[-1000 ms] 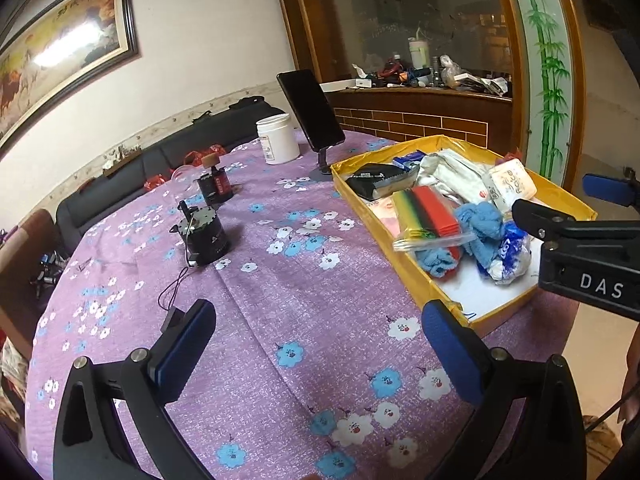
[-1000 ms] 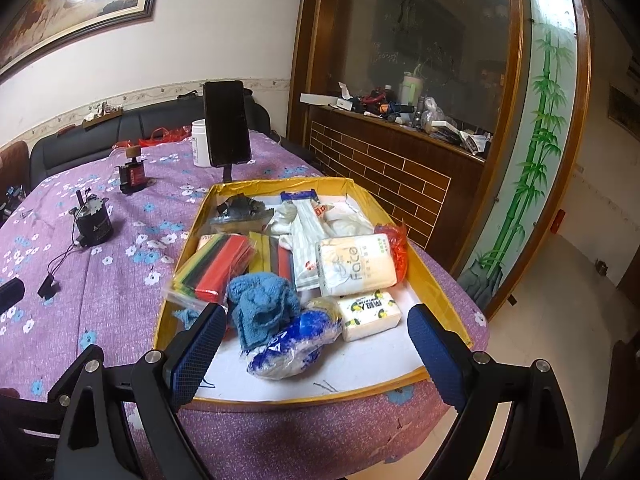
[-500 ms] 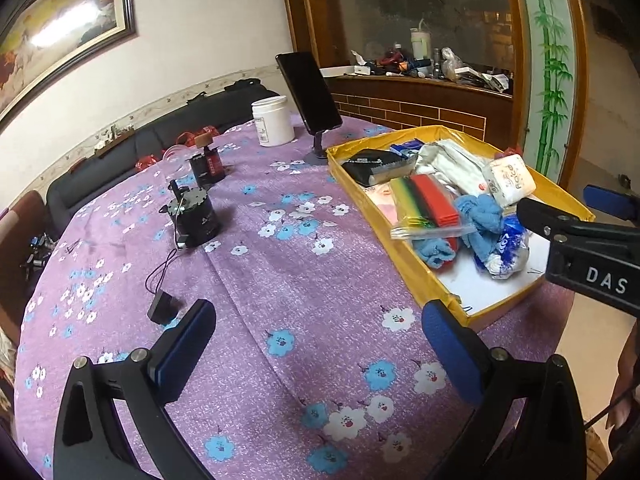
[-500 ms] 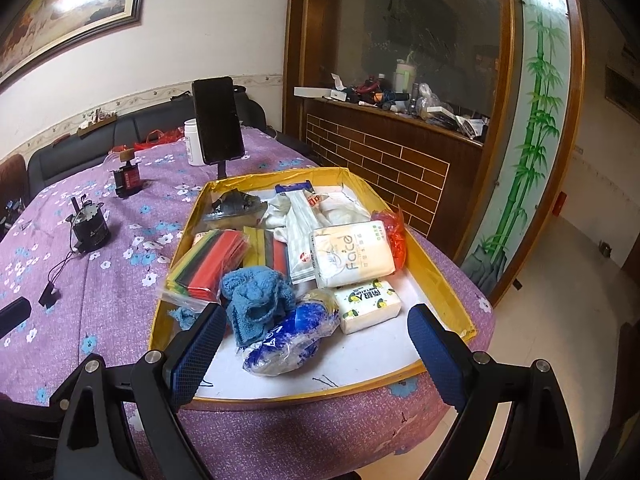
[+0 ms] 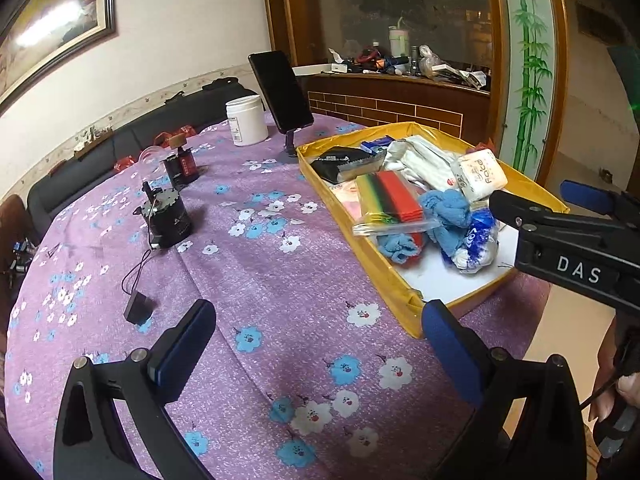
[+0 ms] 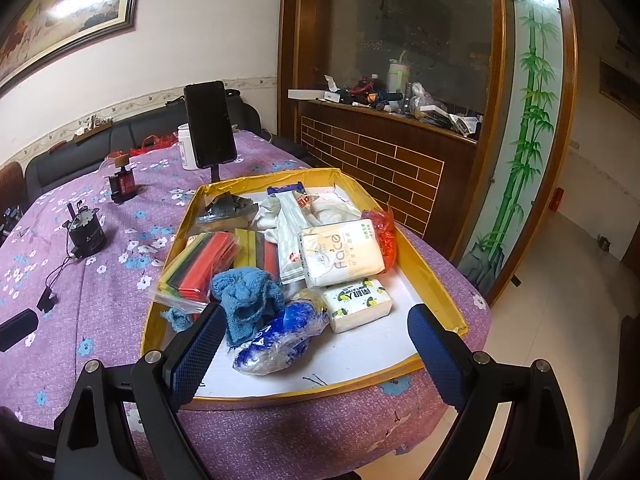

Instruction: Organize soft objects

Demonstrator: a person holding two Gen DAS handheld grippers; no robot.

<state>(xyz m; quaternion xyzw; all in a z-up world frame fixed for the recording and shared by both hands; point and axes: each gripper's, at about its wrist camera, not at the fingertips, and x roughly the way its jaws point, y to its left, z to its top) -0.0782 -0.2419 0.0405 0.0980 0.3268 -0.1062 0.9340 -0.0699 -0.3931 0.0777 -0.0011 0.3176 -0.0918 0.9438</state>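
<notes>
Left gripper [image 5: 318, 344]: we see its fingers [image 5: 186, 342] spread wide with nothing between them, hanging over the bare purple flowered surface [image 5: 260, 280], the tray off at 2 o'clock.
Right gripper [image 6: 312, 350]: fingers [image 6: 198, 350] likewise spread wide and empty, poised at the near edge of the tray; in the left view its black body marked DAS sits at 3 o'clock.
Yellow tray [image 6: 424, 260]: rests on the surface, white floor inside, holding the soft things in a loose heap.
Blue cloth [image 6: 244, 294]: crumpled, near end of the tray, just ahead of the right gripper's left finger, touching the blue-and-white plastic bag [image 6: 280, 340].
Tissue packs: large white pack [image 6: 340, 252] at 12 o'clock from the right gripper, small lemon-print pack [image 6: 358, 300] just in front of it.
Coloured stack in clear bag [image 6: 200, 264]: at 11 o'clock, along the tray's left wall.
White cloths [image 6: 288, 216]: far half of the tray.
Beyond the tray: phone on a stand [image 6: 210, 124], white jar [image 5: 246, 120], black cylindrical device [image 5: 166, 216].
</notes>
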